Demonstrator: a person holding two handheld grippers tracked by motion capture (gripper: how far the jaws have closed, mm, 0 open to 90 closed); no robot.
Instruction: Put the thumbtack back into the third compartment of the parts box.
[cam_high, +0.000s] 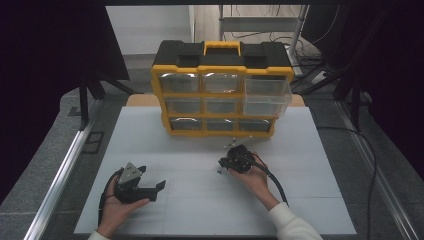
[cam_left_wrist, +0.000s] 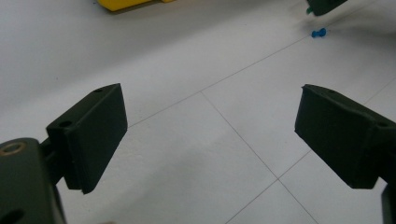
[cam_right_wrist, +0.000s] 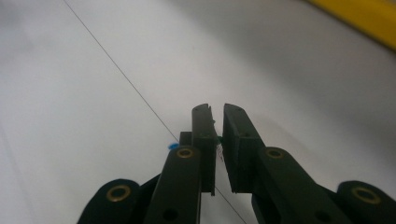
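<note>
on the white bench (cam_high: 200, 210), in front of a yellow-and-black drawer cabinet (cam_high: 222, 95) whose upper right drawer (cam_high: 267, 95) stands pulled out, presumably to receive or give up small parts, the person's two grippers work well apart. right gripper (cam_right_wrist: 218, 135), held low near the cabinet's foot, has its jaws drawn almost together on something small and green (cam_right_wrist: 217, 137); whether this is truly gripped cannot be told. a blue pushpin (cam_left_wrist: 319, 33) lies loose on the bench just beside that gripper, so the pins appear to be the goods handled. left gripper (cam_left_wrist: 210, 126) rests at the near left with jaws spread wide and nothing between them, seemingly kept clear in reserve.
</note>
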